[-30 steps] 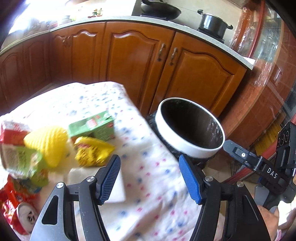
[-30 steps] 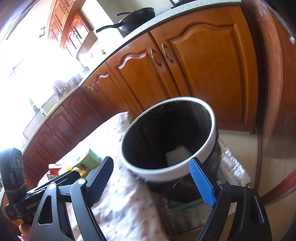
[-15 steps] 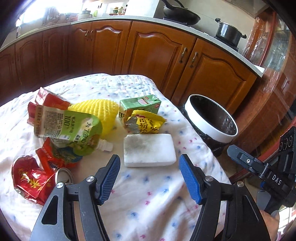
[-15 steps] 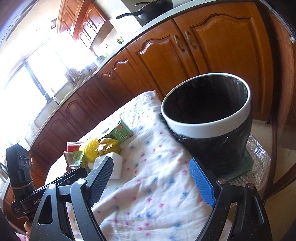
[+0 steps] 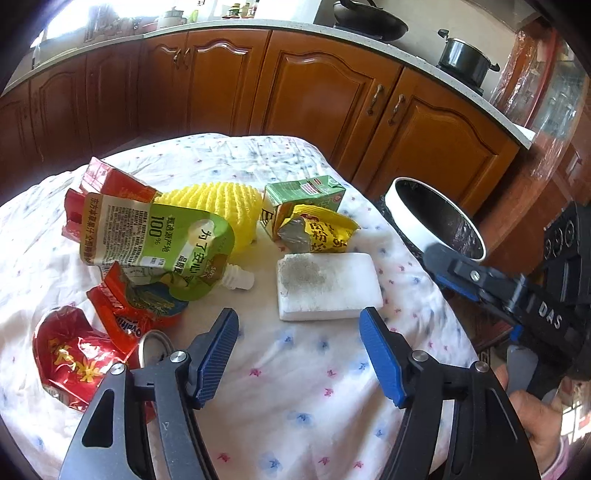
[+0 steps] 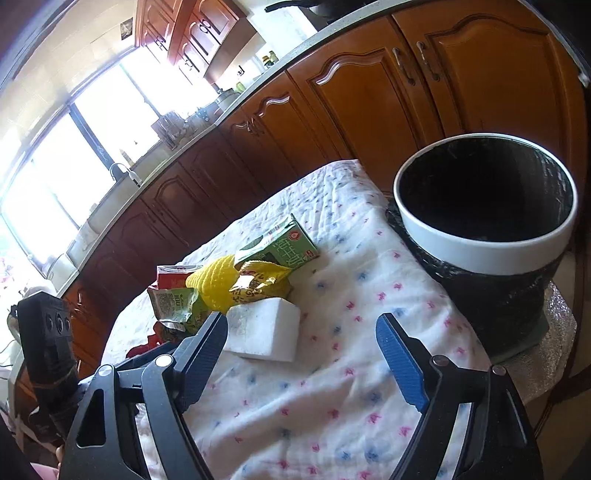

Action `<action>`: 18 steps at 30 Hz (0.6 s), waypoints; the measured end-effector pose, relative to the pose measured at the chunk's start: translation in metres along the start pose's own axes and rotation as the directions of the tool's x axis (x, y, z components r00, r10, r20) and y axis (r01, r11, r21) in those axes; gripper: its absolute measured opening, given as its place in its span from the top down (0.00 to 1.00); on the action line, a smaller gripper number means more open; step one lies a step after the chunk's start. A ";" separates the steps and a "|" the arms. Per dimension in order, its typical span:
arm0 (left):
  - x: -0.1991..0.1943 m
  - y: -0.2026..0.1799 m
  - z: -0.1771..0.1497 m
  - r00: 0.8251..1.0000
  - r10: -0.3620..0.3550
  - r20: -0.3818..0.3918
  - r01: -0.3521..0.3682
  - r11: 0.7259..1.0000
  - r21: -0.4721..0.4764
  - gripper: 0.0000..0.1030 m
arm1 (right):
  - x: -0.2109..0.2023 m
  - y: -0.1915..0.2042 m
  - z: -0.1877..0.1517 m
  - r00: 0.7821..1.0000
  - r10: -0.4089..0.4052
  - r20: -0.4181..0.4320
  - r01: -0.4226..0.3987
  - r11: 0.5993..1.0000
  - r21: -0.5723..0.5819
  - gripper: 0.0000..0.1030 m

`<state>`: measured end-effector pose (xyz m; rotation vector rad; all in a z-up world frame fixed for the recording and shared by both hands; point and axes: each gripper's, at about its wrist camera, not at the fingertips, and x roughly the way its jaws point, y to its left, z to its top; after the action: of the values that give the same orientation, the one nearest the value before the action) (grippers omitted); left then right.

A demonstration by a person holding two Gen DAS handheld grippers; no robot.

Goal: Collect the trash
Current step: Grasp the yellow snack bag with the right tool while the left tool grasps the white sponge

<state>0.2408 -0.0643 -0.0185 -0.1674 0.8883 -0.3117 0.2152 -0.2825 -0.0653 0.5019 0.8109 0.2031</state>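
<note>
Trash lies on a table with a flowered white cloth [image 5: 295,369]: a white foam block [image 5: 328,286] [image 6: 262,328], a yellow snack wrapper [image 5: 317,232], a green carton [image 5: 306,194] [image 6: 284,247], a yellow foam net [image 5: 221,203], a green spouted pouch [image 5: 159,243] and red wrappers [image 5: 74,354]. A black bin with a white rim [image 6: 484,229] [image 5: 432,221] stands past the table's right edge. My left gripper [image 5: 299,354] is open and empty just before the foam block. My right gripper [image 6: 303,354] is open and empty above the cloth, right of the block.
Brown wooden cabinets [image 5: 314,92] run behind the table under a counter with a black pot [image 5: 465,59] and a pan [image 5: 369,22]. A bright window [image 6: 74,147] is at the far left. The right gripper's body [image 5: 535,306] shows at the right of the left wrist view.
Both grippers have pulled back from the bin and swung left over the table. The trash pile and foam block have come into full view. Both stay open.
</note>
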 end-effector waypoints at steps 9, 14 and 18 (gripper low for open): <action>0.018 -0.009 0.007 1.000 0.011 -0.012 -0.010 0.998 0.064 0.23 | 0.066 0.011 0.033 0.993 0.046 -0.109 -0.050 0.998 -0.032 0.48; 0.029 -0.011 0.014 1.000 0.004 -0.030 -0.002 0.997 0.074 0.21 | 0.096 0.013 0.034 0.983 0.070 -0.171 -0.079 0.996 -0.051 0.83; 0.039 -0.015 0.017 0.999 0.004 -0.036 -0.001 0.995 0.098 0.21 | 0.073 0.009 0.036 0.990 0.081 -0.113 -0.087 0.995 -0.050 0.90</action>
<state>0.2741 -0.0909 -0.0321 -0.0704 0.9073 -0.3559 0.2915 -0.2611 -0.0865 0.4765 0.8902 0.3330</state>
